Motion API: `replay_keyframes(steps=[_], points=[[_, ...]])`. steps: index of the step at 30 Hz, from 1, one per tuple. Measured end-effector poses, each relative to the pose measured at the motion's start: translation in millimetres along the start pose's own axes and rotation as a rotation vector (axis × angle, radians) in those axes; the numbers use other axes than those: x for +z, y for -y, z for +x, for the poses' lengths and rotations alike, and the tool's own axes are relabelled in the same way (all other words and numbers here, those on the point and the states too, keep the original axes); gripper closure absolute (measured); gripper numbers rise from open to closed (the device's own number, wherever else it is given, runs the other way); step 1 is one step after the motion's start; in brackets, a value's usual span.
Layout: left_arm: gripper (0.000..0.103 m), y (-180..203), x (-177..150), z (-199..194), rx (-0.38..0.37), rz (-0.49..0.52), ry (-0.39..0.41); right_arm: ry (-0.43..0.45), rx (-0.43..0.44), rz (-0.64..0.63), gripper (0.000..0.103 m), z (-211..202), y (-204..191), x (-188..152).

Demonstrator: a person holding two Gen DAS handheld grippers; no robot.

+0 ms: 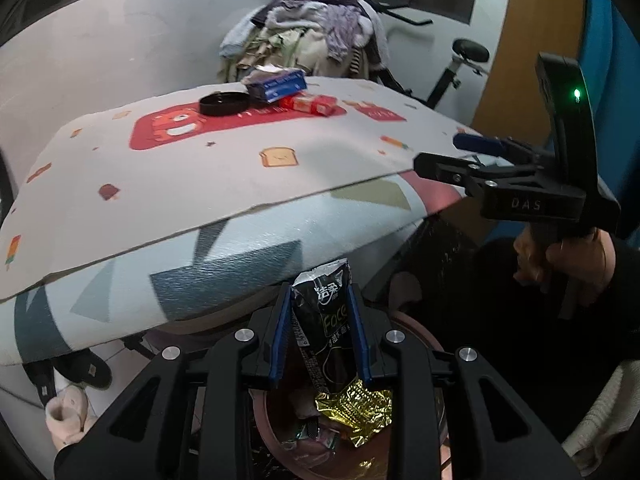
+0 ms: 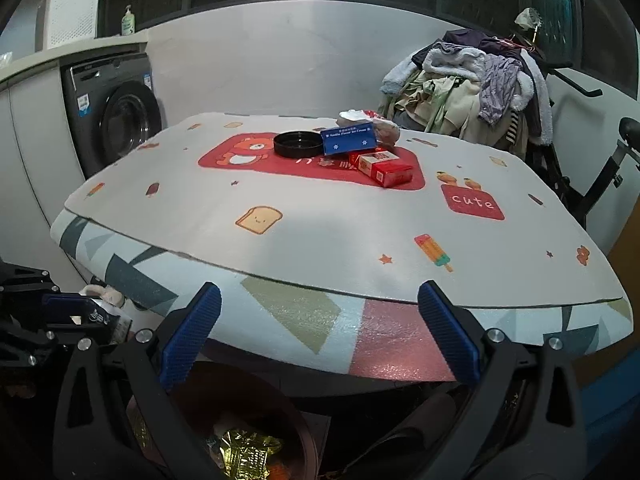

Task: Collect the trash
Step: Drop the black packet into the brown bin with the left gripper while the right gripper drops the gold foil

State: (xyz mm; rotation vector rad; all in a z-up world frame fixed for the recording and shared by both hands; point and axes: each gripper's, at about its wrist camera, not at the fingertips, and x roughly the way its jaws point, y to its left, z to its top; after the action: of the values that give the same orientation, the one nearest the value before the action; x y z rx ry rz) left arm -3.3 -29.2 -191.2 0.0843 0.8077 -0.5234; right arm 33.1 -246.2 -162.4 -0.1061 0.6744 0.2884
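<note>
The black tissue pack [image 1: 320, 320] with white lettering was standing pretty much upright, pinched between the blue pads of the left gripper [image 1: 320, 332] right over the reddish-brown bin [image 1: 416, 328], which sat on the floor below the table's near edge and already had a crumpled gold foil wrapper [image 1: 356, 408] in it. Up on the table [image 2: 320, 236], toward the far edge on the red bear print, were a round black lid [image 2: 298, 144] lying flat, a blue box [image 2: 349, 142] propped just beside it, and a red carton [image 2: 384, 170] lying near the blue one. Behind the blue box was some crumpled wrapper stuff [image 2: 384, 128], hard to make out.
</note>
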Motion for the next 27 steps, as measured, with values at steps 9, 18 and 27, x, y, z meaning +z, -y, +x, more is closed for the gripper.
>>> replay_keyframes(steps=[9,18,27], points=[[0.075,6,-1,12,-0.023,0.027,-0.038,-0.008,0.002,-0.022,0.006,4,-6,-1],[0.065,13,-3,12,-0.039,0.062,-0.040,-0.011,0.005,0.035,0.006,4,4,-1],[0.039,-1,0,1,-0.015,-0.003,0.003,-0.010,0.010,0.047,0.006,2,6,-1]])
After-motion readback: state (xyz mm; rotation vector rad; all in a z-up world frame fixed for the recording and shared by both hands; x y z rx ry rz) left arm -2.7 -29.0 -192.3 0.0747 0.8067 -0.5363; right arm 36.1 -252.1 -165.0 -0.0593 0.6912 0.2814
